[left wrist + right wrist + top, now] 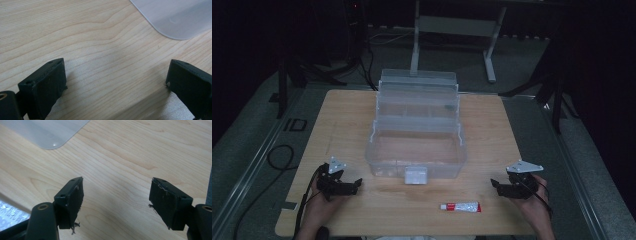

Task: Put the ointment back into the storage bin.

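Progress: we judge the work not yet begun. The box (416,145) stands open at mid-table, and the tube (461,206) lies outside it on the table (492,125), untouched.
Remaining: as we read it, the tube must be picked up and placed in the box; all of that is still to do.
Left gripper (343,186): rests near the left edge, jaws spread wide, nothing between them. In the left gripper view we see bare wood between the jaws and a box corner (175,17) farther off.
Right gripper (507,188): rests near the right edge, jaws spread wide and empty.
Tube position: near edge, right of centre, lying flat; nearer than the box latch (415,175), left of the right gripper, close to it but apart.
Tube versus jaws: outside both jaw gaps. In the right gripper view, something printed (10,216) shows at the lower left beside the jaw; we cannot tell whether it is the tube.
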Action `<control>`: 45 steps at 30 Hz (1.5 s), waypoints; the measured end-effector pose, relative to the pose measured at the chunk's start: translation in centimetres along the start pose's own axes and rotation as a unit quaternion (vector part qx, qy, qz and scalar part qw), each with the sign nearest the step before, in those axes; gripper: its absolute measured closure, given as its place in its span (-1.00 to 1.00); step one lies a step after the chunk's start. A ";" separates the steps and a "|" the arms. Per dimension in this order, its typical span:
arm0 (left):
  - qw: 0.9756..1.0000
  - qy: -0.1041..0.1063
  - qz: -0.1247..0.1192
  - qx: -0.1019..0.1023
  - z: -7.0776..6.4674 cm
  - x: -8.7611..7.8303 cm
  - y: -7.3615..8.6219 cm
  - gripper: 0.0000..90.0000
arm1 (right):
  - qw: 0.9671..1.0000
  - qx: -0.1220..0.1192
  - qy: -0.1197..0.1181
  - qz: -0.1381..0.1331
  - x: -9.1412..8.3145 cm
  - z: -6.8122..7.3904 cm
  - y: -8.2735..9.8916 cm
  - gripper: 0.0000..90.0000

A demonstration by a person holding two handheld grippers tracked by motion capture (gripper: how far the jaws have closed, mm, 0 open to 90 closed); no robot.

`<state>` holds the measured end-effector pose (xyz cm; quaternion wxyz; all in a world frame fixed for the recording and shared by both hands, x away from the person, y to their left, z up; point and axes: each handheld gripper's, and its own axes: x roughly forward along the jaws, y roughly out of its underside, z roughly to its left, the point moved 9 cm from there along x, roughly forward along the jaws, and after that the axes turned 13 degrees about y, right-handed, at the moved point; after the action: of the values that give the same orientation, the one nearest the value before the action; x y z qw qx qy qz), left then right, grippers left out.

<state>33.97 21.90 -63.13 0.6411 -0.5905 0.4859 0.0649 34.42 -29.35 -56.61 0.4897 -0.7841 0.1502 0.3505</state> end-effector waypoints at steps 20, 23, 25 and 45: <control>1.000 0.000 0.001 0.000 0.0 0.0 0.0 -0.93 | 0.995 -0.092 -0.046 0.015 -1.8 1.2 -1.3 -0.39; 1.000 0.000 0.001 0.000 0.0 0.0 0.0 -0.93 | 0.992 -0.110 -0.054 0.020 -2.0 1.4 -1.3 -0.39; 1.000 0.000 0.001 0.000 0.0 0.0 0.0 -0.93 | 0.991 -0.121 -0.060 0.023 -2.1 1.7 -1.3 -0.39; 1.000 0.000 0.001 0.000 0.0 0.0 0.0 -0.93 | 0.976 -0.188 -0.096 0.044 -2.4 3.5 -1.7 -0.39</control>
<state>33.95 21.92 -63.13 0.6412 -0.5898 0.4866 0.0654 32.29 -25.77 -54.72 0.3294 -0.8176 0.0684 0.4672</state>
